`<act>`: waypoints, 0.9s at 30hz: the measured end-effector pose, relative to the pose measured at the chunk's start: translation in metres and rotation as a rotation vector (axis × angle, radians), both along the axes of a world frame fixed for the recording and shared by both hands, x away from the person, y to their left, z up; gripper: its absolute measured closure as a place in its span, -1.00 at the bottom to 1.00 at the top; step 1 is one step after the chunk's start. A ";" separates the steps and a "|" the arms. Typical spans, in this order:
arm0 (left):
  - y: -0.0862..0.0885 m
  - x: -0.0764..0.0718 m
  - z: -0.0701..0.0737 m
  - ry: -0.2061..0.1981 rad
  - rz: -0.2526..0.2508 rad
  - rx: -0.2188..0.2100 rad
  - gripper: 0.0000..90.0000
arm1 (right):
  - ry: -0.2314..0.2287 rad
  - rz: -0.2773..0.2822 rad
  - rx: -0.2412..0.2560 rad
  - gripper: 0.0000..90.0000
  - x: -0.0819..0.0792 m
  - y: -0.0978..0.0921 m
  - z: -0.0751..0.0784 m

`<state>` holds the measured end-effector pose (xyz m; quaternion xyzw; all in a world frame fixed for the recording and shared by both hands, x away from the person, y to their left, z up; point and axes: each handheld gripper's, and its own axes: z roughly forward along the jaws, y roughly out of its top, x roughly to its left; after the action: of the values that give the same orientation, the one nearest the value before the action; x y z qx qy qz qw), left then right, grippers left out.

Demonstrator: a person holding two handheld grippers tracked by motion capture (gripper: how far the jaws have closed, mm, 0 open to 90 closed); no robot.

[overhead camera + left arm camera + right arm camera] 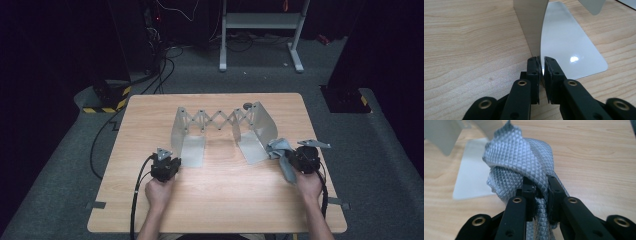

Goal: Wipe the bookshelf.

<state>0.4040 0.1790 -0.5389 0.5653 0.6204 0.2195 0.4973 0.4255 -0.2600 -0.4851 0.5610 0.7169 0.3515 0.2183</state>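
The grey diamond-weave necktie sits bunched and looped at the right side of the light wooden counter, just beside the right foot plate of the expandable silver metal rack. In the high view its long axis runs from the knotted bundle near that plate back toward the person, the loose tail trailing down and slightly right along the counter. The rack itself stretches left to right, its scissor lattice at the far side and its two curved end plates reaching toward the person.

The right claw has its jaws drawn nearly together, pinching a fold of the necktie between them; in the right gripper view the fabric rises over and in front of the jaws and also runs down between them. The bundle lies directly ahead of this claw, with the rack's pale foot plate behind it to the left.

The left claw is pressed almost closed on the thin lower edge of the rack's left end plate, which stands upright between the jaws, its flat foot spreading on the counter to the right. The necktie is well apart from this claw, across the rack.
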 end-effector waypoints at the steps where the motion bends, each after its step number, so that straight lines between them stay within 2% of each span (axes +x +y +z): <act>1: 0.000 0.000 0.000 0.003 -0.005 0.008 0.83 | 0.011 -0.005 0.002 0.78 0.006 0.000 -0.002; 4: 0.000 0.000 0.000 0.001 -0.001 0.001 0.83 | 0.029 -0.004 0.005 0.78 0.024 0.006 -0.009; 6: 0.000 0.000 0.000 0.002 -0.004 0.012 0.83 | 0.052 0.006 0.001 0.78 0.033 0.012 -0.015; 10: 0.001 0.000 0.000 0.005 -0.005 0.005 0.83 | 0.085 0.050 0.011 0.78 0.042 0.025 -0.025; 17: 0.001 0.000 0.000 0.006 -0.004 -0.001 0.84 | 0.083 0.132 0.011 0.78 0.032 0.048 -0.027; 20: 0.001 0.001 0.000 0.005 -0.002 -0.007 0.85 | 0.083 0.154 0.031 0.78 0.029 0.055 -0.027; 24: 0.001 0.001 0.000 0.006 -0.002 -0.009 0.85 | 0.062 0.168 0.055 0.78 0.025 0.060 -0.019; 27: 0.001 0.001 0.000 0.007 -0.004 -0.009 0.85 | 0.029 0.182 0.056 0.78 0.022 0.062 -0.007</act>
<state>0.4046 0.1804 -0.5386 0.5651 0.6222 0.2138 0.4978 0.4472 -0.1982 -0.4920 0.5046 0.7578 0.3816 0.1594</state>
